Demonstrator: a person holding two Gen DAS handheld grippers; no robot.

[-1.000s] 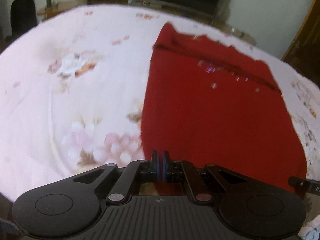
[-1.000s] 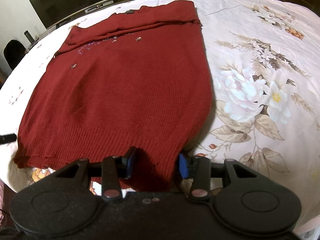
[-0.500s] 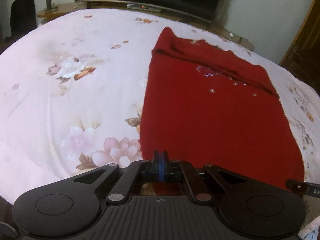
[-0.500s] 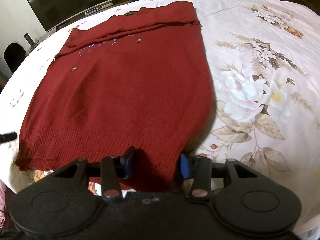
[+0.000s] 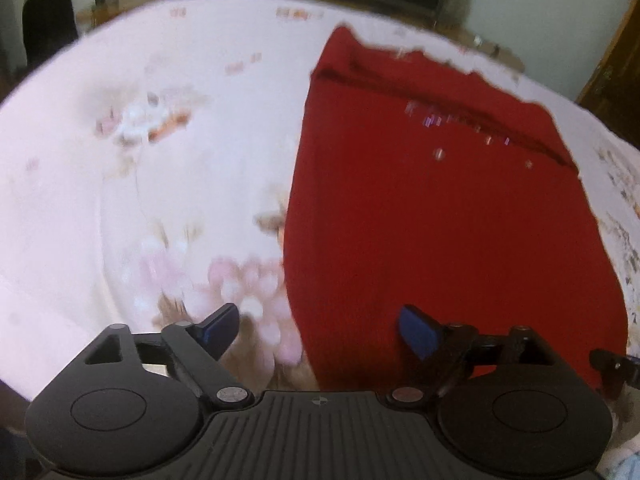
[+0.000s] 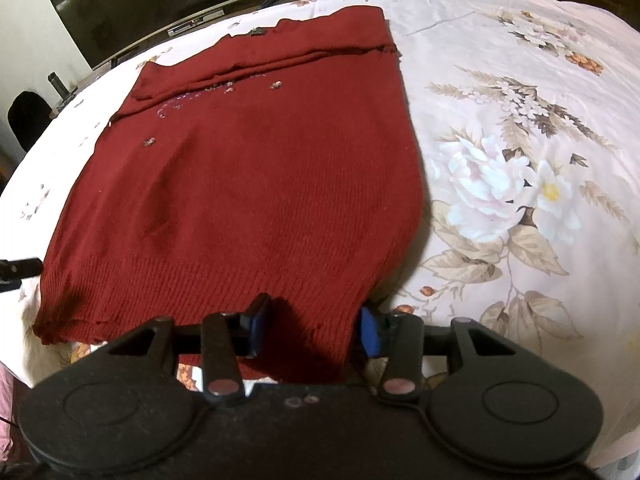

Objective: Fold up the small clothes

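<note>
A dark red knit sweater [image 6: 256, 184] lies flat on the floral bedsheet [image 6: 520, 120], sleeves folded in and hem toward me. My right gripper [image 6: 312, 328] is shut on the bunched right corner of the hem, which rises off the sheet. In the blurred left wrist view the sweater [image 5: 440, 220] fills the right half. My left gripper [image 5: 319, 331] is opening, its blue pads [image 5: 220, 326] spread wide. The sweater's left hem corner lies between them, and neither pad presses on it.
The pale floral sheet [image 5: 120, 220] stretches left of the sweater. A dark TV [image 6: 160, 0] on a low stand sits beyond the bed's far edge. A wooden door [image 5: 612, 80] stands at the right. The bed's near edge runs just below both grippers.
My left gripper's jaws went from shut to spread wide, letting go of the sweater's left hem corner. The left view has gone blurry. The right gripper and its hold look unchanged.
</note>
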